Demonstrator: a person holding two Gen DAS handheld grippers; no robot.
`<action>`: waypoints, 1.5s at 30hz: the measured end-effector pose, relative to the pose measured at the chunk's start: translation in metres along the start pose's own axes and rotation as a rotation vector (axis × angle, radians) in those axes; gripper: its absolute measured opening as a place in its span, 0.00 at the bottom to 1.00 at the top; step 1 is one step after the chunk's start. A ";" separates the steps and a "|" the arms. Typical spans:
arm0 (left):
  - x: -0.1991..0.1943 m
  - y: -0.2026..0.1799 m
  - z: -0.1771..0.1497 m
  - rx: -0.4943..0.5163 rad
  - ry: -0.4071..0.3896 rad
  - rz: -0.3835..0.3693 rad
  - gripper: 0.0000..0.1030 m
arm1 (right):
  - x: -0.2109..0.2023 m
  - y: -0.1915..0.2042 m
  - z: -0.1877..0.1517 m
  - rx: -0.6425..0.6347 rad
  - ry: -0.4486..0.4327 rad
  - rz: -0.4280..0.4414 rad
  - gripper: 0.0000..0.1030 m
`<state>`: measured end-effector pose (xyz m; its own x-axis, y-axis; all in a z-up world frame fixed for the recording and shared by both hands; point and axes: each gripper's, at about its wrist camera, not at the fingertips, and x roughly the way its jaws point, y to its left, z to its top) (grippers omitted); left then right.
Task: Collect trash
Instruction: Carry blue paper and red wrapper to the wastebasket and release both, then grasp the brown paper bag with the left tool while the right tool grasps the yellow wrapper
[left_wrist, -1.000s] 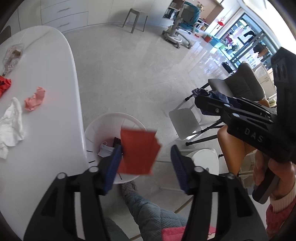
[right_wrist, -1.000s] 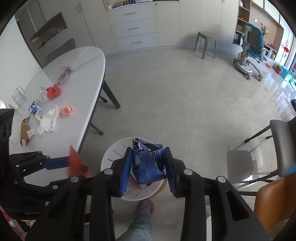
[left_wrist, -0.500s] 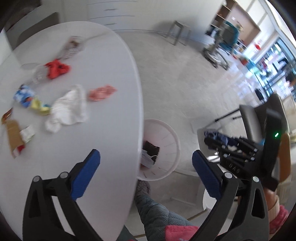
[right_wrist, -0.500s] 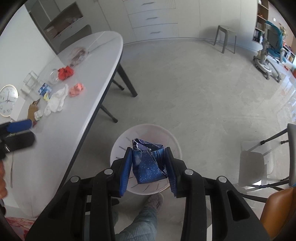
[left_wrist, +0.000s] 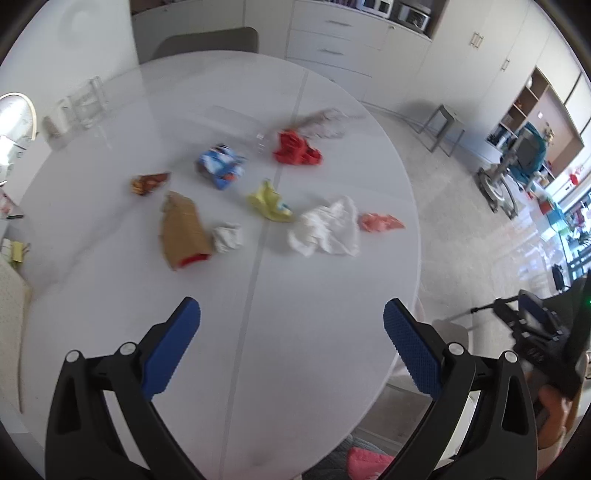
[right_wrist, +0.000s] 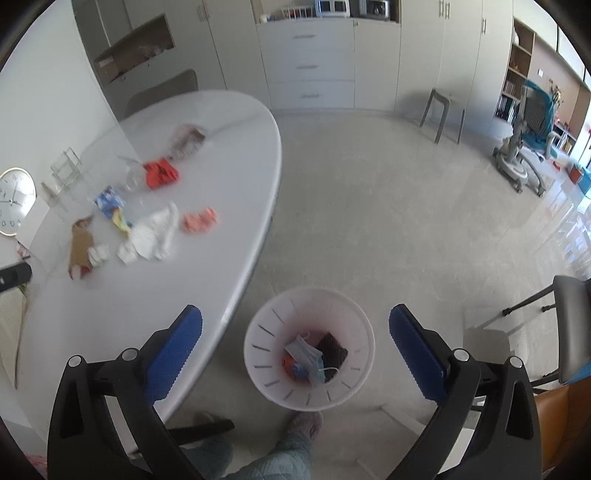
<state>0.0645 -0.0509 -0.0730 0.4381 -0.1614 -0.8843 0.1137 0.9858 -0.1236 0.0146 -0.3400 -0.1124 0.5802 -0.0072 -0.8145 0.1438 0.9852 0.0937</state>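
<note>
My left gripper (left_wrist: 291, 308) hangs open and empty over the white oval table (left_wrist: 314, 295). Beyond it lies scattered trash: a white tissue (left_wrist: 327, 227), a pink scrap (left_wrist: 378, 222), a yellow wrapper (left_wrist: 269, 201), a red crumple (left_wrist: 295, 149), a blue-and-white pack (left_wrist: 219, 166), a brown paper bag (left_wrist: 183, 230) and a small white wad (left_wrist: 227, 238). My right gripper (right_wrist: 295, 314) is above the white bin (right_wrist: 266, 369) on the floor; its jaws are opening with nothing between them. A face mask (right_wrist: 306, 356) and a dark piece (right_wrist: 332, 349) lie in the bin.
The bin stands just off the table's near edge, by the person's slippered foot (right_wrist: 303, 421). A folding chair (right_wrist: 569, 314) is at the right, a stool (right_wrist: 441, 110) further back. A clock (right_wrist: 13, 201) and a clear holder (left_wrist: 85, 107) sit at the table's left.
My left gripper dropped the red paper and swung from over the bin to over the table. My right gripper opened, and the blue starry paper has left its jaws.
</note>
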 end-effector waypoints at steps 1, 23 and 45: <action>-0.005 0.006 0.000 -0.002 -0.011 0.007 0.92 | -0.005 0.006 0.005 0.000 -0.011 0.001 0.98; 0.042 0.100 0.025 -0.257 0.029 0.083 0.92 | 0.016 0.139 0.042 -0.177 -0.005 0.126 0.98; 0.165 0.138 0.070 -0.483 0.211 0.199 0.87 | 0.150 0.210 0.101 -0.394 0.115 0.266 0.97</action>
<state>0.2145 0.0557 -0.2046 0.2160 -0.0058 -0.9764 -0.3957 0.9137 -0.0930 0.2127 -0.1509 -0.1574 0.4598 0.2507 -0.8519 -0.3245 0.9404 0.1016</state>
